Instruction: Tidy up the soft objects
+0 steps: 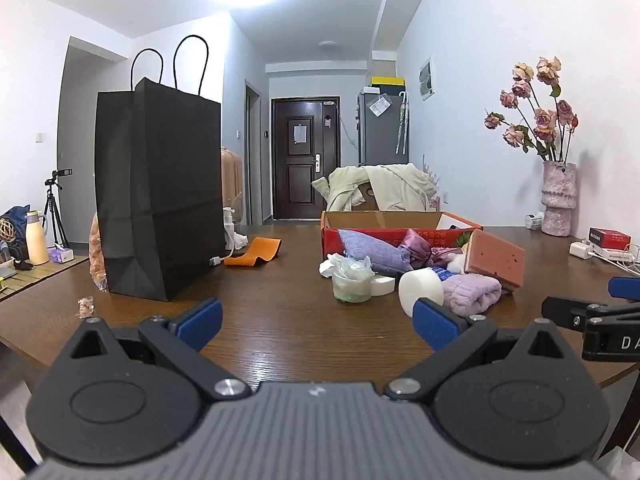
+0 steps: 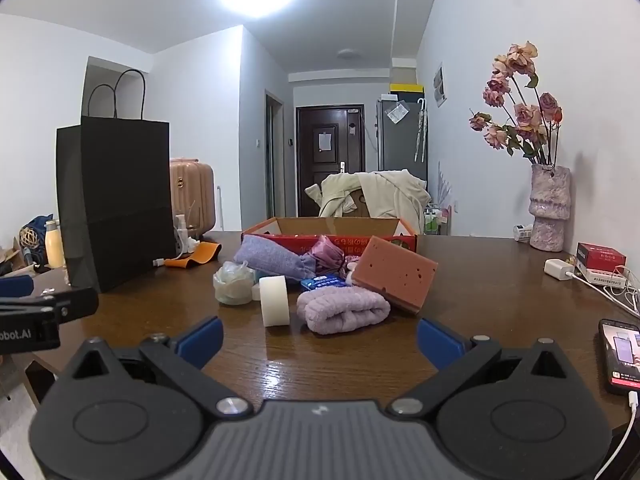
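Near the middle of the worktop (image 2: pixel 480 280), in front of the red cardboard box (image 2: pixel 332 227): a heap of soft things, with a folded lilac towel (image 2: pixel 342 313) foremost, a white foam roll (image 2: pixel 274 301) standing on edge just beside it, a pink sponge (image 2: pixel 394 276) leaning behind, a purple pouch (image 2: pixel 272 258) further back and a knotted plastic bag (image 2: pixel 233 284) to the left. Towards the left edge, a tall black paper bag (image 2: pixel 116 204), upright, well apart from the heap. Both tools low over the near edge, nothing held: left gripper (image 1: pixel 318 320) with jaws spread wide and empty, right gripper (image 2: pixel 320 340) likewise wide and empty, aimed at the towel and roll. Probably the opening of the job, nothing yet sorted. Risks from here: knocking over the roll when reaching for the towel, so close beside it; pinching only a top fold of towel and dragging the rest across the heap; toppling the leaning sponge; snagging the phone (image 2: pixel 620 354) and its cable at the right edge with a wide swing; tipping the light paper bag if loaded carelessly.
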Action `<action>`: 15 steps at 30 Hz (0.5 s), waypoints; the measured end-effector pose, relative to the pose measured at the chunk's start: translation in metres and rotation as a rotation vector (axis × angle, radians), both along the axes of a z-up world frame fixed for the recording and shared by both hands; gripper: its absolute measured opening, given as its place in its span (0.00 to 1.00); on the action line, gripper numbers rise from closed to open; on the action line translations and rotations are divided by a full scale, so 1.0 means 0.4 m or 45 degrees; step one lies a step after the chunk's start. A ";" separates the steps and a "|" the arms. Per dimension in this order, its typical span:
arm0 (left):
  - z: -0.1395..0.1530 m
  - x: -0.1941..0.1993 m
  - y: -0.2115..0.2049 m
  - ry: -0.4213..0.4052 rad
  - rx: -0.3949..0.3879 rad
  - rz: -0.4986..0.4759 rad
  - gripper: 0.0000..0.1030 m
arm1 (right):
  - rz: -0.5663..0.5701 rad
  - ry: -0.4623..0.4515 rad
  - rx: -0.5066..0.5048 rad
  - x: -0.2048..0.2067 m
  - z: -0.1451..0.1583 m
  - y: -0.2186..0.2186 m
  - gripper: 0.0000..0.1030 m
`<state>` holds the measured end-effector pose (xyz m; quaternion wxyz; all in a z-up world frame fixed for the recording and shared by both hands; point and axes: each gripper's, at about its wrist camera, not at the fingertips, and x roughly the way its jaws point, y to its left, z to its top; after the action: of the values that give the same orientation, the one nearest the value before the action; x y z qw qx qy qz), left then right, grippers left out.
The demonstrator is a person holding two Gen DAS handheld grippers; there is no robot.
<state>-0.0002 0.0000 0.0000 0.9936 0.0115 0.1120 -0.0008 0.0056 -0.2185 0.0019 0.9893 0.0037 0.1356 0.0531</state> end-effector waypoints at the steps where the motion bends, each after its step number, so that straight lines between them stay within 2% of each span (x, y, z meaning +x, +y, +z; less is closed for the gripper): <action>1: 0.000 -0.001 0.000 0.001 -0.001 0.001 1.00 | 0.000 0.000 0.000 0.000 -0.001 0.001 1.00; 15: 0.000 0.001 -0.001 0.002 -0.003 -0.001 1.00 | 0.000 0.006 -0.002 0.001 -0.005 0.003 1.00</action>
<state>0.0002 -0.0005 -0.0001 0.9936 0.0104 0.1129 -0.0014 0.0061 -0.2175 0.0000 0.9890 0.0032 0.1381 0.0532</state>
